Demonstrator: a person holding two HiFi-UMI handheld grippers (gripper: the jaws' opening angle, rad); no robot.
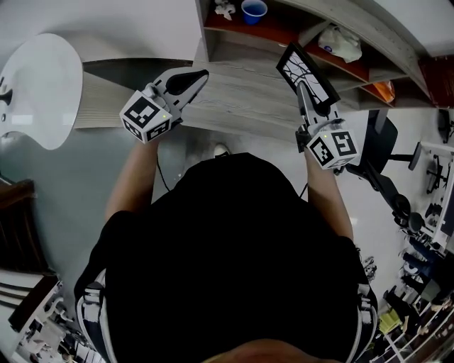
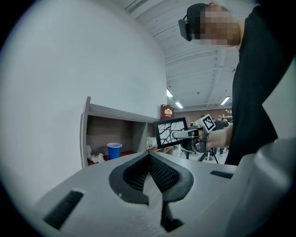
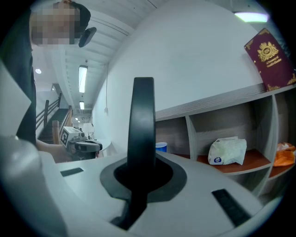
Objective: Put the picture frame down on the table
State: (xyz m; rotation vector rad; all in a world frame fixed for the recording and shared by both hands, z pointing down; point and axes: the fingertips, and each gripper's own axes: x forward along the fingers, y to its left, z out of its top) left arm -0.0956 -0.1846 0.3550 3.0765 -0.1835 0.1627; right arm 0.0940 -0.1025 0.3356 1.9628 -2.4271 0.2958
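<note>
Cup [image 1: 254,10] in shelf [image 1: 228,30], frame [image 1: 308,78] rt.

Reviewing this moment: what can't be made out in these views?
The picture frame: right gripper view shows only its edge, not its image.
The blue cup: right gripper view, the frame covers most of it.
The red booklet: right gripper view, crest lettering too small to read.

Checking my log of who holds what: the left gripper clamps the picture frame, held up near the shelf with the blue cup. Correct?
Not quite: the right gripper clamps the picture frame, as the head view shows; the left gripper holds nothing. The frame is indeed held up near the shelf with the blue cup.
</note>
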